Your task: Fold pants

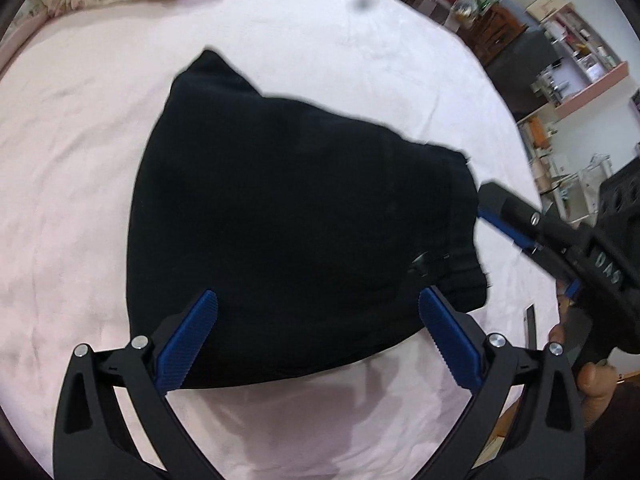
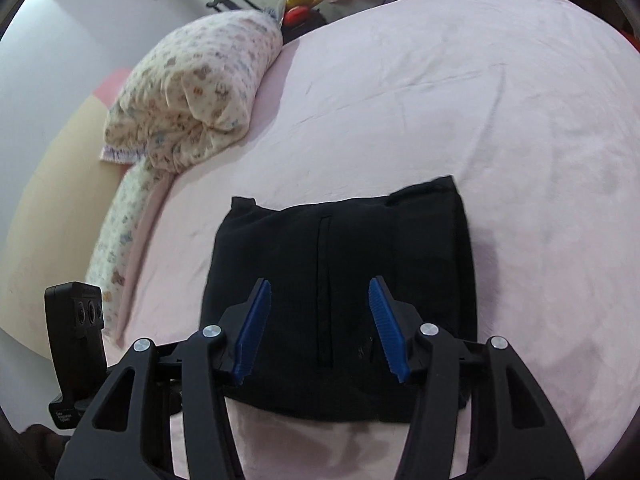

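The black pants (image 1: pixel 280 216) lie folded in a thick, flat bundle on the pink bed (image 1: pixel 80 160). The left gripper (image 1: pixel 318 338) hangs over the near edge of the pants. Its blue fingers (image 1: pixel 188 340) are spread wide and hold nothing. The right gripper (image 2: pixel 320 328) hangs over the pants too. Its fingers (image 2: pixel 252 332) are about half apart, and nothing is between them. In the left view the right gripper sits just beside the right edge of the pants, with a hand (image 1: pixel 592 376) on its handle. A flowery blanket (image 2: pixel 192 92) is rolled up at the far side of the bed.
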`<control>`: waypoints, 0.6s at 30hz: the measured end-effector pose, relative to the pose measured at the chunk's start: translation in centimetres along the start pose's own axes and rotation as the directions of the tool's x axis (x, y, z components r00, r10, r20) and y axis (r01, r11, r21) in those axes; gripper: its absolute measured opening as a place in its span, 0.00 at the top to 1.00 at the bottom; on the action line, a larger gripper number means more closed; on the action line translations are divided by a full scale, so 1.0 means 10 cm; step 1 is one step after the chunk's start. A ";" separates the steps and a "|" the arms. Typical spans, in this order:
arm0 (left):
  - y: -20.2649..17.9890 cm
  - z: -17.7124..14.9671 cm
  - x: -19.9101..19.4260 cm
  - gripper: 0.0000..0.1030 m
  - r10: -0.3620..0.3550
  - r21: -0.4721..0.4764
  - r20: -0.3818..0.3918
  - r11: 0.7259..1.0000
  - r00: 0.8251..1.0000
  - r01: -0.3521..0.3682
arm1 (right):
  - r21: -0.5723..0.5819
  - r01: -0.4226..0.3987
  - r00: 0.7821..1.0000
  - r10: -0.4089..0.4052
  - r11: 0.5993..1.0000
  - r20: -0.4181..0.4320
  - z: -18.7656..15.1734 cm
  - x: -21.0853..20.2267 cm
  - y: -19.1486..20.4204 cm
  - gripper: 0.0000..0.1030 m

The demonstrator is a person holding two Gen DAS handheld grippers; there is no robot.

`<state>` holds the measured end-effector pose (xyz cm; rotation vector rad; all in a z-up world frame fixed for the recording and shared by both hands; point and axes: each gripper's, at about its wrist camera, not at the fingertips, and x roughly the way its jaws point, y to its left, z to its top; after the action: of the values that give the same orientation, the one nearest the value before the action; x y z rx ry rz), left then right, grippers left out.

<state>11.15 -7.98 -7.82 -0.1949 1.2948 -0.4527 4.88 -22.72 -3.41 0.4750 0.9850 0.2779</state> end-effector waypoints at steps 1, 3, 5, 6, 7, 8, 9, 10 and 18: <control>0.02 -0.01 0.07 0.02 0.001 -0.006 -0.021 1.000 1.000 -0.001 | -0.008 0.011 1.000 -0.011 1.000 -0.008 0.01 0.04 0.00 0.47; 0.14 -0.07 0.14 0.02 0.018 -0.011 -0.061 1.000 0.998 -0.018 | -0.025 0.071 0.997 -0.072 0.997 -0.033 0.03 0.16 -0.04 0.47; 0.16 -0.13 0.24 0.02 0.043 0.014 -0.093 0.999 0.995 -0.042 | -0.026 0.169 0.979 -0.171 0.985 -0.115 0.03 0.41 -0.18 0.50; 0.15 -0.14 0.25 0.02 0.051 0.025 -0.101 0.999 0.994 -0.048 | -0.016 0.202 0.965 -0.202 0.979 -0.169 0.01 0.54 -0.27 0.57; 0.14 -0.15 0.28 0.02 0.059 0.036 -0.112 0.998 0.992 -0.055 | 0.011 0.230 0.952 -0.223 0.973 -0.211 -0.02 0.67 -0.40 0.62; 0.16 -0.18 0.31 0.02 0.061 0.042 -0.123 0.998 0.991 -0.056 | 0.036 0.226 0.953 -0.213 0.973 -0.215 -0.02 0.70 -0.46 0.67; 0.15 -0.17 0.33 0.02 0.063 0.046 -0.135 0.997 0.989 -0.057 | 0.076 0.209 0.958 -0.188 0.975 -0.215 -0.01 0.71 -0.52 0.67; 0.14 -0.16 0.34 0.02 0.066 0.050 -0.142 0.997 0.988 -0.059 | 0.096 0.205 0.959 -0.180 0.974 -0.220 0.00 0.71 -0.54 0.67; 0.02 -0.03 0.06 0.02 0.136 0.120 -0.062 0.985 0.989 -0.128 | 0.112 0.154 0.983 -0.141 0.982 -0.117 0.12 0.29 -0.40 0.58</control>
<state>10.98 -8.04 -8.51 0.0043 1.3366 -0.4232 7.48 -25.25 -7.03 0.4980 1.1421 0.1110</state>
